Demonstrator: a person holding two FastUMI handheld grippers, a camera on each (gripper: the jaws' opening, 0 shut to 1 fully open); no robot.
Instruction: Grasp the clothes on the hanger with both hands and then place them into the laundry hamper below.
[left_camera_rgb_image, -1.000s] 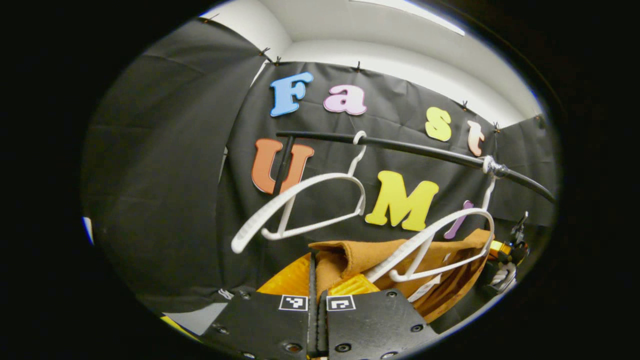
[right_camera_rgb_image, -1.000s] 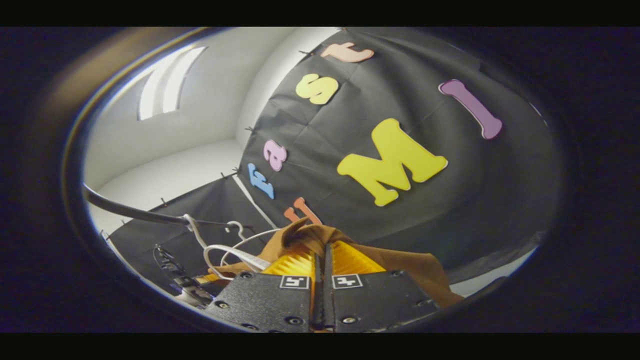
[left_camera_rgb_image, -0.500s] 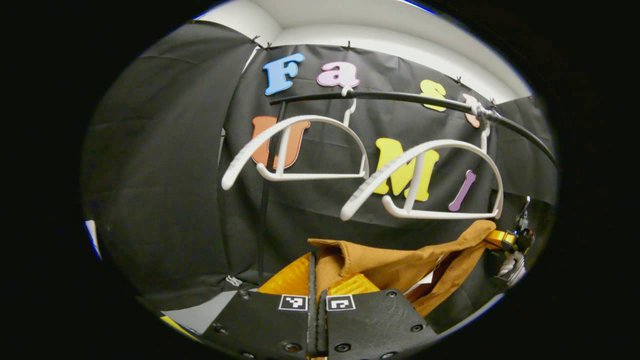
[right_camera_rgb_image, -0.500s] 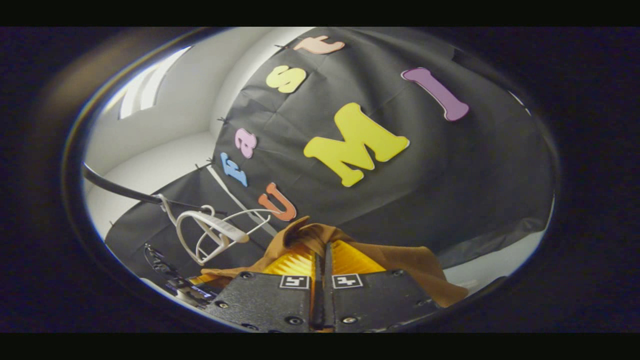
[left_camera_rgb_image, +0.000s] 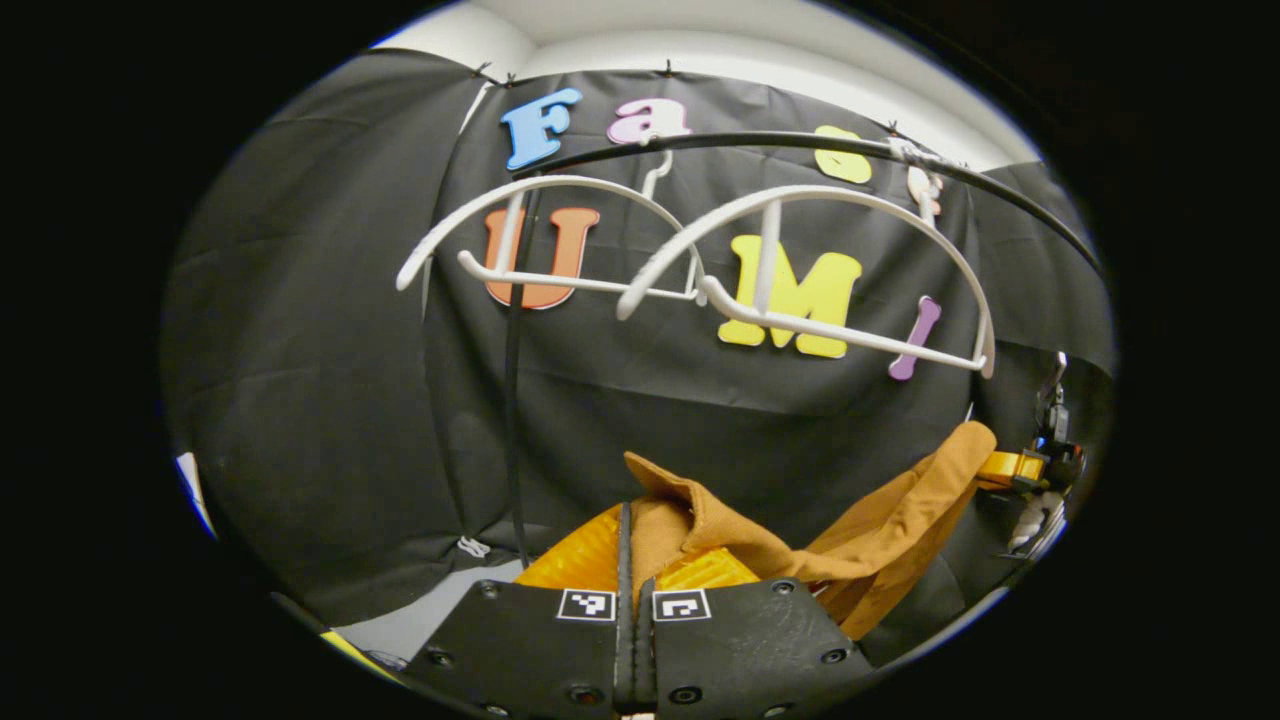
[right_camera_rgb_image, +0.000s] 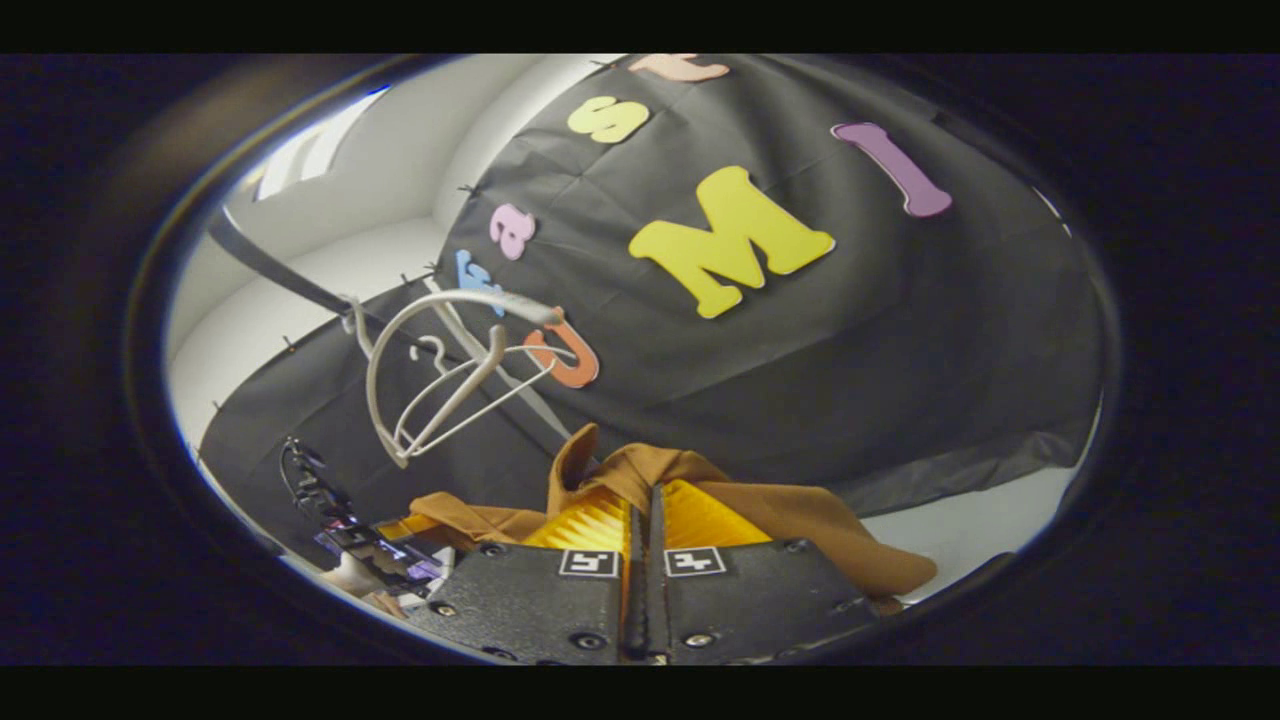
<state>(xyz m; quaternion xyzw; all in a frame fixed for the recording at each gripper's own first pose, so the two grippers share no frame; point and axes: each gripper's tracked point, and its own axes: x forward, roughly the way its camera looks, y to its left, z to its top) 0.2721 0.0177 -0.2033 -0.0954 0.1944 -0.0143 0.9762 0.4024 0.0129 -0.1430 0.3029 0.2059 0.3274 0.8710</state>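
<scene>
Carrying brown garment clear below both bare white hangers, left tool and right tool each clamped narrow on a fold; next move: lower it into the hamper, out of sight, then release.

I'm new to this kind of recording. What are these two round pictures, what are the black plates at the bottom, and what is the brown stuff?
Each picture comes from a camera riding on a hand-held two-finger gripper. The black plates are that gripper's fingers. In the left gripper view, the left gripper is shut on a brown garment; the right gripper pinches the same cloth in its own view. Two bare white hangers hang from a black rail above. The hamper isn't visible.
</scene>
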